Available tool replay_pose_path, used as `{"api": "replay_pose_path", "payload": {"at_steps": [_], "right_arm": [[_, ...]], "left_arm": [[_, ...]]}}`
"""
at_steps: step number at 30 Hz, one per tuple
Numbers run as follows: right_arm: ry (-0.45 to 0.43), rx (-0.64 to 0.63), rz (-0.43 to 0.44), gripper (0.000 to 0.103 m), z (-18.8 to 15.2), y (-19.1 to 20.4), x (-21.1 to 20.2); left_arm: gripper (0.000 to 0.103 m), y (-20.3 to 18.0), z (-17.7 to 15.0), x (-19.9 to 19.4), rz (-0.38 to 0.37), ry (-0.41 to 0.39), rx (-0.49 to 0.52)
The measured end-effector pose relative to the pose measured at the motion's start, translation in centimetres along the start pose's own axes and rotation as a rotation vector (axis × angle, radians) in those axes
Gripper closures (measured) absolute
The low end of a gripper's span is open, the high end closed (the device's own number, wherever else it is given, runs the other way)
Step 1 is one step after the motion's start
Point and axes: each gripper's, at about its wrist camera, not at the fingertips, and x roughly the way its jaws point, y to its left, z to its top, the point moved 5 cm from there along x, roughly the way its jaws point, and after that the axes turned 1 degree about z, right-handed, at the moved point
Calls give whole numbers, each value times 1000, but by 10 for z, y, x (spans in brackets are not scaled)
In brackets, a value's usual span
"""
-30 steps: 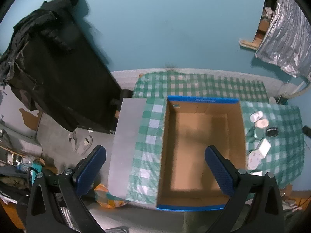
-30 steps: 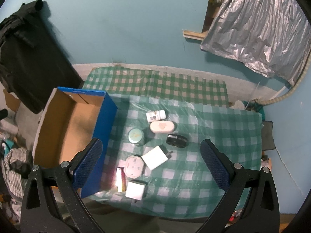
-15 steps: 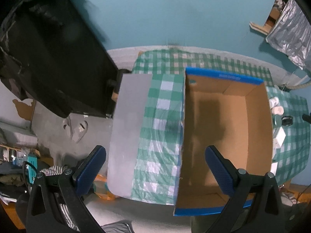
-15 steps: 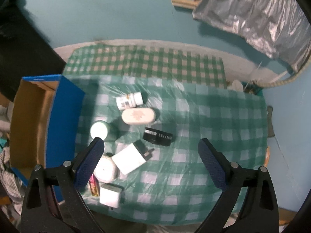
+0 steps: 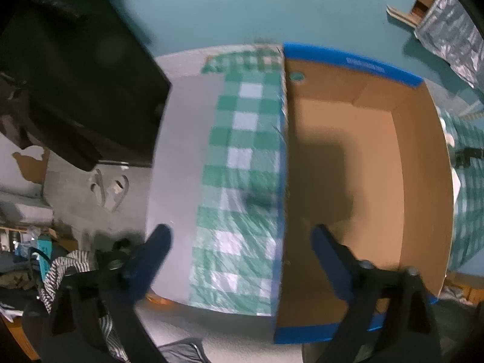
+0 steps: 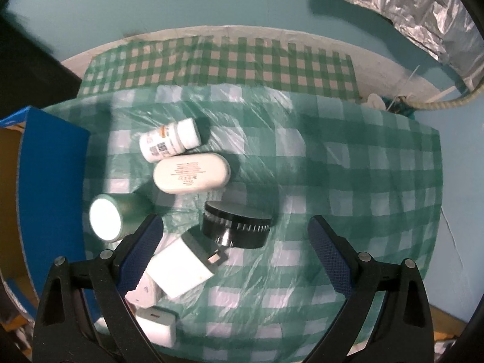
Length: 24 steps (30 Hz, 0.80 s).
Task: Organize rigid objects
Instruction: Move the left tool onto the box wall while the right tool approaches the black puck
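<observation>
An empty cardboard box (image 5: 363, 157) with a blue rim fills the right of the left wrist view. My left gripper (image 5: 240, 243) points down over its left wall; the jaws are closing, the wall stands between them, and neither pad touches it. In the right wrist view my right gripper (image 6: 234, 233) hangs open over a cluster of small items, with a black ribbed round cap (image 6: 239, 227) between its fingers, untouched. Around it lie a white pill bottle (image 6: 171, 142), a white oval case (image 6: 192, 173), a green tin (image 6: 112, 217) and a white charger (image 6: 181, 267).
A green checked cloth (image 6: 348, 181) under clear plastic covers the table. The box's blue outer wall (image 6: 51, 196) stands just left of the items. More white blocks (image 6: 158, 323) lie at the near edge. Bare grey tabletop (image 5: 178, 166), dark fabric (image 5: 75, 75) and floor clutter lie left.
Both grippers have come down closer to the table. The box now fills more of the left view and the items look bigger in the right view. The left jaws have narrowed a little.
</observation>
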Motion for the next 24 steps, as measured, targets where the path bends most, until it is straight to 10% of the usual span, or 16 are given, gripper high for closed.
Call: {"api": "replay_pose_path", "payload": {"at_steps": [24], "right_arm": [[90, 68, 26, 35, -2, -7, 54]], "left_arm": [[78, -11, -39, 44, -114, 151, -75]]}}
